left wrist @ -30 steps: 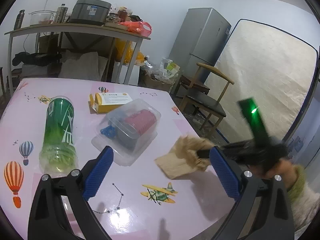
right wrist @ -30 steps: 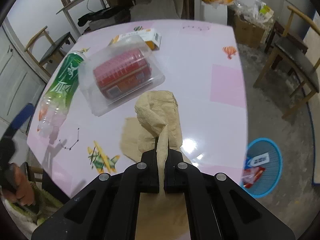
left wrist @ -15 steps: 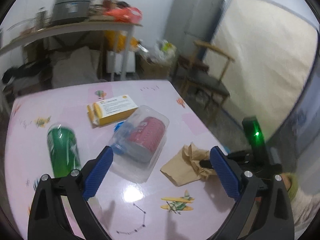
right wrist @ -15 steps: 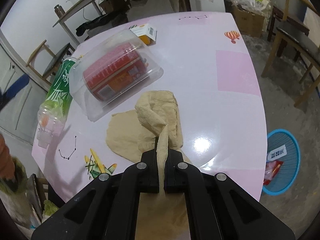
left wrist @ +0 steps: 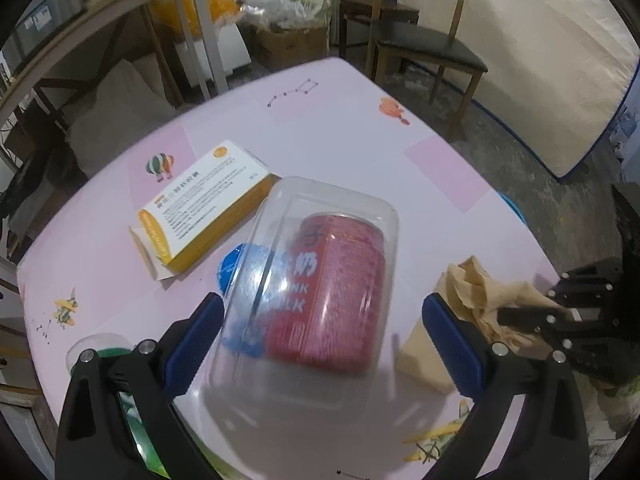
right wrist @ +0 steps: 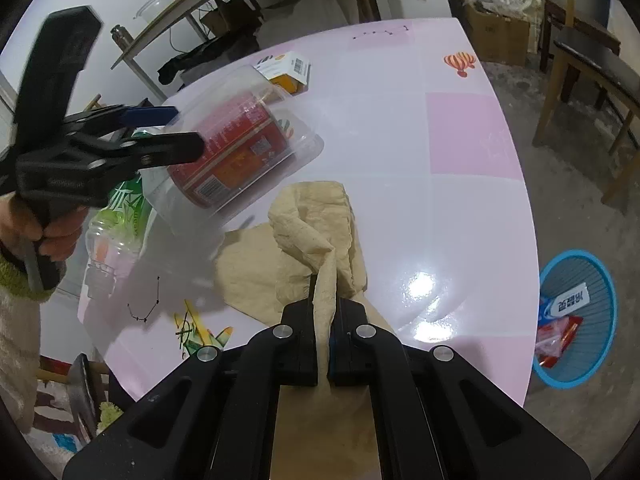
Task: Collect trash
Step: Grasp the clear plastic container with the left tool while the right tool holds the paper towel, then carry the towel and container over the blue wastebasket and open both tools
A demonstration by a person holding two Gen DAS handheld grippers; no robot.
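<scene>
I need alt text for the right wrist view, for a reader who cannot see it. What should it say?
The right gripper is shut on a crumpled brown paper towel above a pink table. To its left, the open left gripper reaches around a clear plastic box with a red can inside. A blue trash basket stands on the floor at right.

The left claw [left wrist: 320, 336] has moved in from its stand-off position and now straddles the clear plastic tub [left wrist: 308, 280] holding the red can [left wrist: 336, 292], one open finger at each side of the tub. In the right wrist view the tub [right wrist: 236, 140] sits tilted, its near end apparently raised off the bench [right wrist: 420, 152]. The brown paper [right wrist: 316, 248] has opened out flatter beside the tub.
</scene>
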